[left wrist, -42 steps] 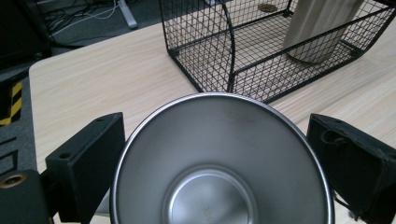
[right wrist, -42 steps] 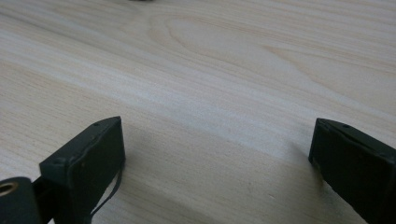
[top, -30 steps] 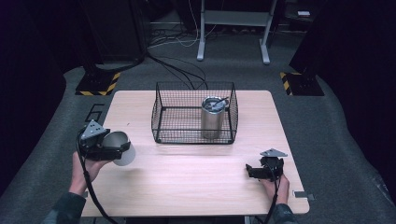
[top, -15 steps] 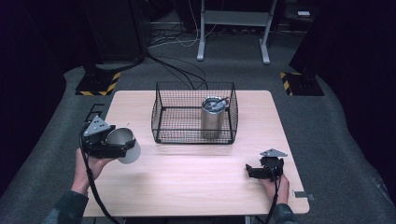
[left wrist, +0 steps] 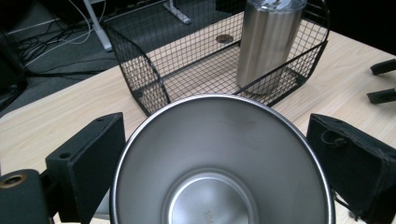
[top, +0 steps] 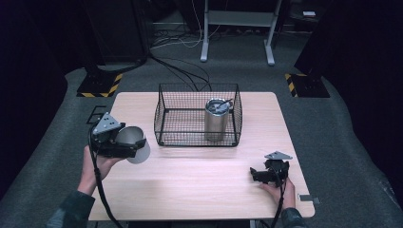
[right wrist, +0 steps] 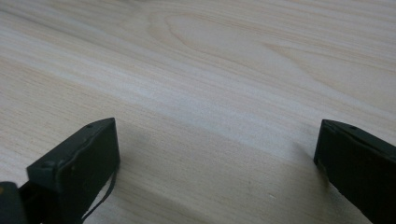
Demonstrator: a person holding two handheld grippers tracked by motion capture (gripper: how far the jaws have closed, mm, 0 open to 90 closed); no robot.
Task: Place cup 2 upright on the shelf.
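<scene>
Steel is showing at two places on the table [top: 199,180]: a tall tumbler [top: 216,118] is standing upright inside the wire basket [top: 164,118], toward the basket's right end, and a second, open steel cup [top: 134,142] is being held by the left gripper [top: 124,145] out at the table's nine o'clock side. In the left gripper view the cup [left wrist: 219,163] is sitting between the two black jaws, which are pressing against its sides just below the rim, with the mouth facing the camera and the round bottom visible deep inside. So the left jaws are spread about as wide as the cup's body and are clamping it.

The cup's long axis is lying tipped well over, running roughly from the gripper toward the basket [left wrist: 224,60], which is lying at about two o'clock from the cup in the high view and just beyond the rim in the left gripper view. The lidded tumbler [left wrist: 268,42] is occupying the basket's right part, leaving the left part of its floor bare and nearer the cup.

The right gripper [top: 259,175] is resting low over the table at about five o'clock, its jaws standing wide apart and gripping nothing, with bare wood [right wrist: 210,84] between them. The left hand [top: 97,166] is clearly the nearer one to the basket, so the placing would likely fall to it, after the cup is turned upright.
</scene>
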